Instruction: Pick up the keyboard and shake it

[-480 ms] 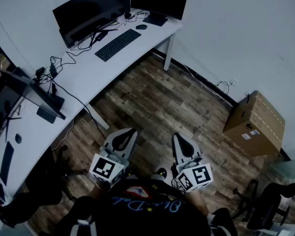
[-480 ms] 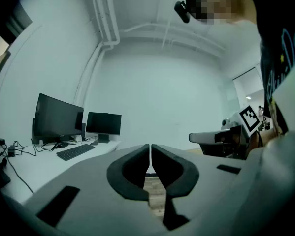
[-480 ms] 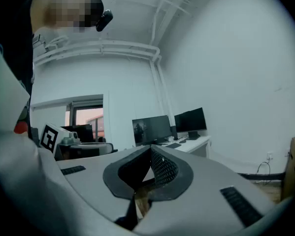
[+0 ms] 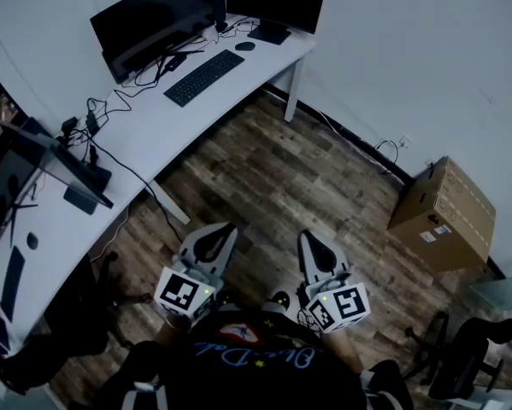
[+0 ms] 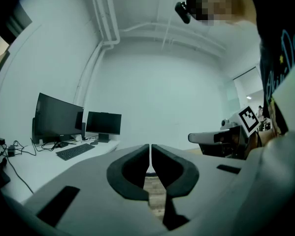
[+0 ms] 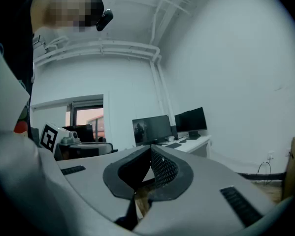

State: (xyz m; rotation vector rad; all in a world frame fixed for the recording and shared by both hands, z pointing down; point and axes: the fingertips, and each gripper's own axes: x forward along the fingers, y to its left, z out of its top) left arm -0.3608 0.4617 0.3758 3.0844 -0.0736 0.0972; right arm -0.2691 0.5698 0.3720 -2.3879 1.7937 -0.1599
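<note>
A black keyboard lies on the white desk at the far end of the room, in front of two dark monitors. In the left gripper view the keyboard shows small at the left. My left gripper is held level over the wooden floor, close to my body, jaws shut with nothing in them. My right gripper sits beside it, also shut and empty. Both are far from the desk. In the right gripper view the keyboard is a thin dark strip on the distant desk.
A mouse lies right of the keyboard. Cables trail across the desk. A cardboard box stands against the right wall. Office chairs are at the lower right. A second desk run with another monitor extends at the left.
</note>
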